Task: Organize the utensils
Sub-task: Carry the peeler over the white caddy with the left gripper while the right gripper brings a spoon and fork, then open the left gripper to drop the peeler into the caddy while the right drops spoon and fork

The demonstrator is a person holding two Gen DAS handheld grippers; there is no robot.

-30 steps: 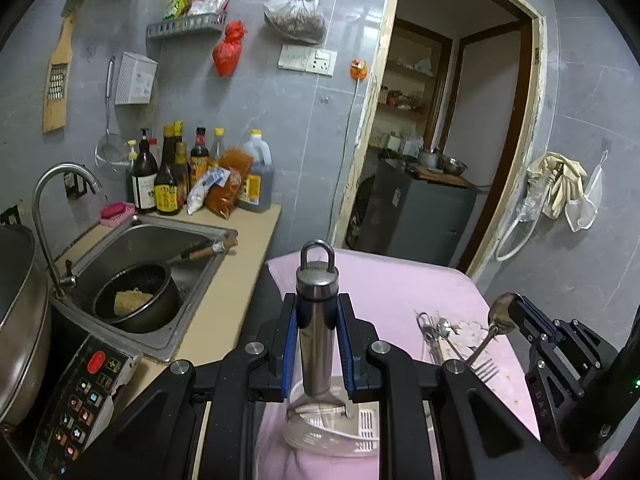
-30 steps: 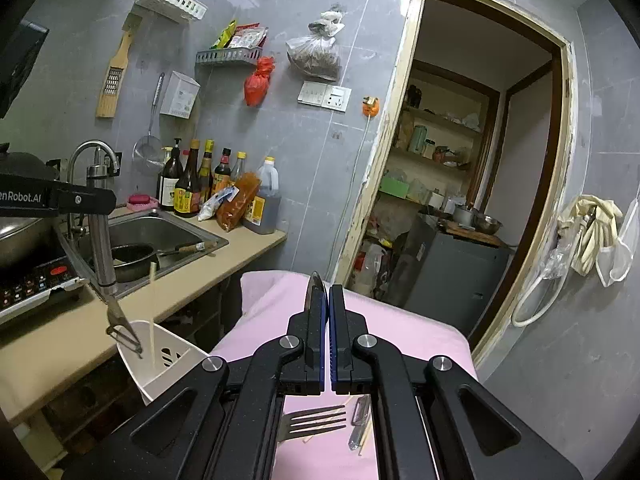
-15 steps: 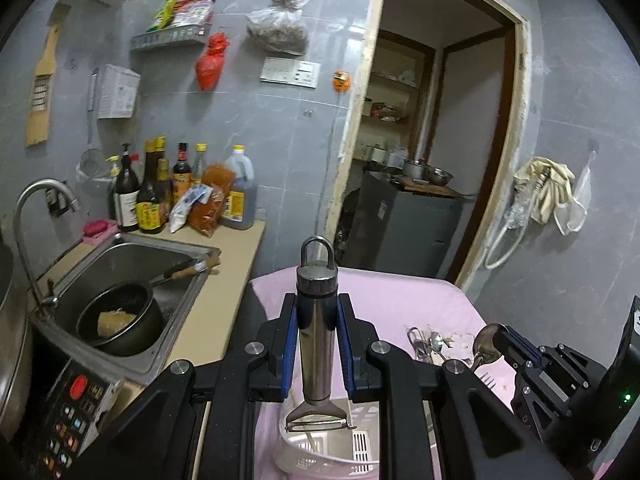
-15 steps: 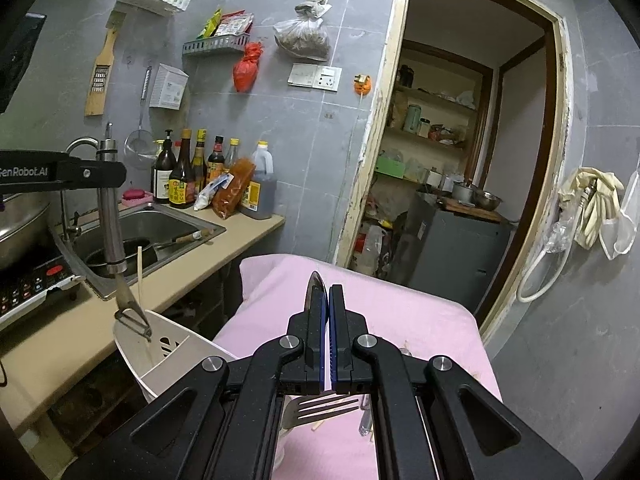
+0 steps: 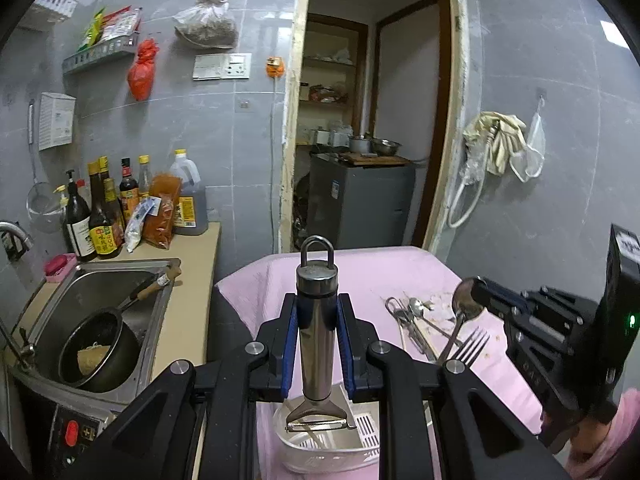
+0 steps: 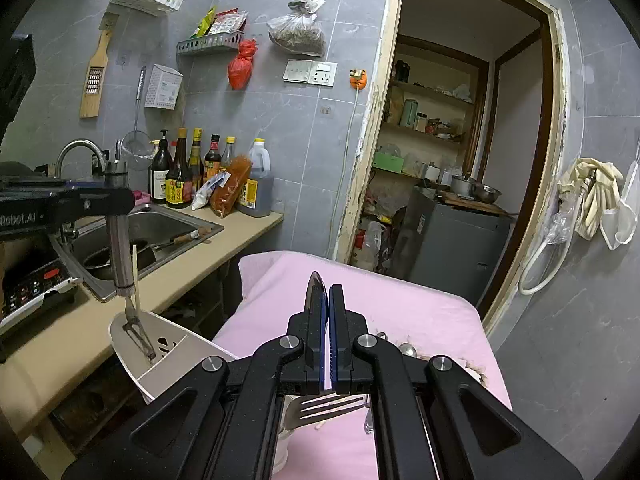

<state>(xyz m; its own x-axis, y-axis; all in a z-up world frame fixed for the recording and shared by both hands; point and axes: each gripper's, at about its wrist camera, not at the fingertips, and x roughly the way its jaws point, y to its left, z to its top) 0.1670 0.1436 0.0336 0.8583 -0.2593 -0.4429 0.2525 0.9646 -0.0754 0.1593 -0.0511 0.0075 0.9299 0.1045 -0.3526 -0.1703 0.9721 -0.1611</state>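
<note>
Left wrist view: the left gripper (image 5: 317,316) stands at lower centre of the frame, its blue pads clamped on the steel handle of a peeler (image 5: 316,332). The peeler hangs upright, hanging loop at top, blade head at bottom, directly above a white utensil basket (image 5: 298,454) at the lower edge of the frame. A chopstick lies inside the basket. At right of the frame, the right gripper (image 5: 476,292) is closed on a spoon (image 5: 464,312) near the bowl, with the spoon handle slanting down to the lower left. A fork (image 5: 472,346) and loose cutlery (image 5: 412,316) rest on the pink cloth (image 5: 372,268) covering the worktop, near the right gripper.

Right wrist view: the right gripper pads meet at centre of the frame with the spoon seen edge-on between them. The peeler head sits at the basket rim at lower left.
</note>
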